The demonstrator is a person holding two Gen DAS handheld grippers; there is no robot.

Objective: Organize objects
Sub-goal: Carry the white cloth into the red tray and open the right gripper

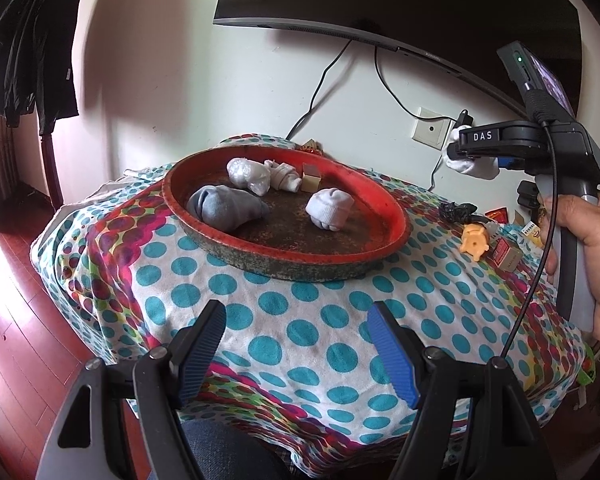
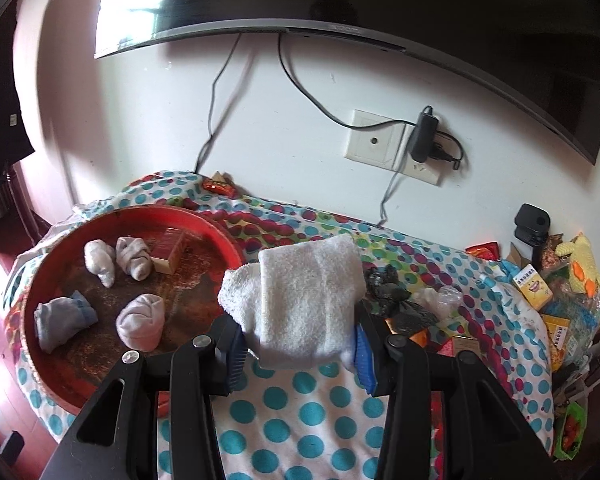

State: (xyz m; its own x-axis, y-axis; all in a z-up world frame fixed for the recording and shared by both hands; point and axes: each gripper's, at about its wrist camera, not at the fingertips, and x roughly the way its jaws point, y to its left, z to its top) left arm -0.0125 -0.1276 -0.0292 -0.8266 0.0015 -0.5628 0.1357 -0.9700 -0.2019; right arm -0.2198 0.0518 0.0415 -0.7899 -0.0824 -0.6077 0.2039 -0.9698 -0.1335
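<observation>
**White sock held up, tray waiting to the left**

Between the right gripper's [image 2: 298,354] blue pads sits a folded white sock [image 2: 308,300], pinched at its lower edge with most of the cloth standing free above the tips. Ahead and to the left of these tongs lies the red tray [image 2: 220,236], already holding a grey sock [image 2: 62,320], three pale rolled socks and a small box [image 2: 170,254]. The left gripper [image 1: 298,354] hangs over the dotted cloth [image 1: 284,320] with its fingers spread wide and nothing between them; the tray is straight ahead of it.

The likely next step is carrying the sock to the tray. The hold is low on the bundle, so the loose upper fold could flop over or unroll on the way, and the sock might slide out if the squeeze eases. A low carry could catch the tray's raised rim.

How deep the pads bite into the sock is hidden by the cloth itself. To the right of the right tongs, a black crumpled thing [image 2: 384,280] and a heap of packets run out toward the picture's edge and are hard to tell apart. The left view shows the right gripper only from the side, so its fingertips are not visible there.
</observation>
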